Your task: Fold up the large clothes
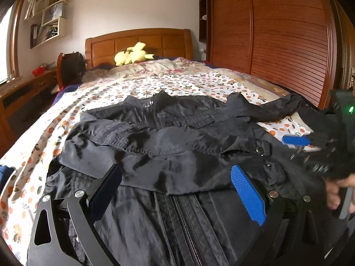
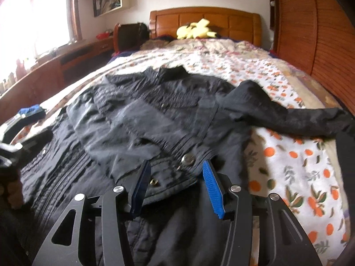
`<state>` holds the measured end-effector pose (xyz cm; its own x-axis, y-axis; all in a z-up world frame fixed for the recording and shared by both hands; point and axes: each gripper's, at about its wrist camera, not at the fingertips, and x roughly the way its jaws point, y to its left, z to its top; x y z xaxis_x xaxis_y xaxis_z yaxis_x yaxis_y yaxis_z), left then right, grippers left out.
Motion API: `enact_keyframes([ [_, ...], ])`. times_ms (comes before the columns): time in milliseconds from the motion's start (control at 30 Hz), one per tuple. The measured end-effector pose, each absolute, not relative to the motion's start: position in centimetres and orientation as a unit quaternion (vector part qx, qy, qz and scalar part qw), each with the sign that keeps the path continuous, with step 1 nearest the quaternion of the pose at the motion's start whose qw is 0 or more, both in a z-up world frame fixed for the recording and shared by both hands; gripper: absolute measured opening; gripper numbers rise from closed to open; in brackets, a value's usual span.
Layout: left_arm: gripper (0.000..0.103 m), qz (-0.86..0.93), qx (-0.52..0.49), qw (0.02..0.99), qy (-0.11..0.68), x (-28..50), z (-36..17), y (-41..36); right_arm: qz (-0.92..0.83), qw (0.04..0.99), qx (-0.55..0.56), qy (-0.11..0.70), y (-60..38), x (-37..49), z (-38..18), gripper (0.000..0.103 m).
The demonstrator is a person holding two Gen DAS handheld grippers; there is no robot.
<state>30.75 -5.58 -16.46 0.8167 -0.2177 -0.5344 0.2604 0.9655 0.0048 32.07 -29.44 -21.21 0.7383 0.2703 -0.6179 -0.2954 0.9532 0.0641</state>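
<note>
Black and slightly shiny, the large zip-front jacket point(image 1: 168, 146) lies spread on the bed's floral sheet with orange fruit print point(image 1: 40, 146), collar toward the carved wooden headboard point(image 1: 137, 42). One sleeve is folded across the chest; the other sleeve point(image 2: 288, 115) stretches out to the side over the sheet. The hem, with its metal snap buttons point(image 2: 188, 159), is nearest the cameras, and the zipper point(image 1: 184, 221) runs down the middle of the lower front.

The left tool point(image 1: 177, 190) hangs over the lower front with its blue-padded jaws spread wide and released; whether the fabric touches either pad cannot be told. The right tool point(image 2: 175, 186) is at the hem beside the snaps, jaws parted about halfway with the hem edge between them, the pads not pressing on it. In the left wrist view a hand point(image 1: 339, 190) grips the right tool's handle.

A yellow plush toy point(image 1: 131, 55) rests against the headboard. A slatted wooden wardrobe point(image 1: 277, 33) stands beside the bed.
</note>
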Motion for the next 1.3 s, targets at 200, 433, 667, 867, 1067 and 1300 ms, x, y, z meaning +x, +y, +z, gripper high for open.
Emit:
enact_keyframes([
  [200,0.099,-0.136,0.019,0.952,0.274,31.5,-17.6,-4.9,0.122,0.944,-0.003,0.305,-31.8,32.4,-20.1,0.065],
  [433,0.099,-0.135,0.023,0.955,0.264,31.3,-17.9,-5.0,0.086,0.948,0.01,0.306,-35.0,33.3,-20.0,0.067],
  [667,0.099,-0.156,0.014,0.953,0.261,31.2,-17.2,-4.9,0.04,0.943,0.006,0.331,-38.7,37.2,-20.1,0.067],
  [867,0.099,-0.164,0.026,0.954,0.25,30.9,-15.9,-5.1,0.001,0.936,0.004,0.352,-40.8,41.5,-21.1,0.067],
  [1067,0.099,-0.181,0.007,0.953,0.245,30.2,-15.0,-4.2,-0.05,0.928,0.052,0.365,-44.1,45.1,-22.8,0.084],
  [1300,0.099,-0.174,0.009,0.96,0.219,29.0,-13.6,-3.0,-0.092,0.908,0.095,0.397,-46.9,48.1,-24.5,0.084],
])
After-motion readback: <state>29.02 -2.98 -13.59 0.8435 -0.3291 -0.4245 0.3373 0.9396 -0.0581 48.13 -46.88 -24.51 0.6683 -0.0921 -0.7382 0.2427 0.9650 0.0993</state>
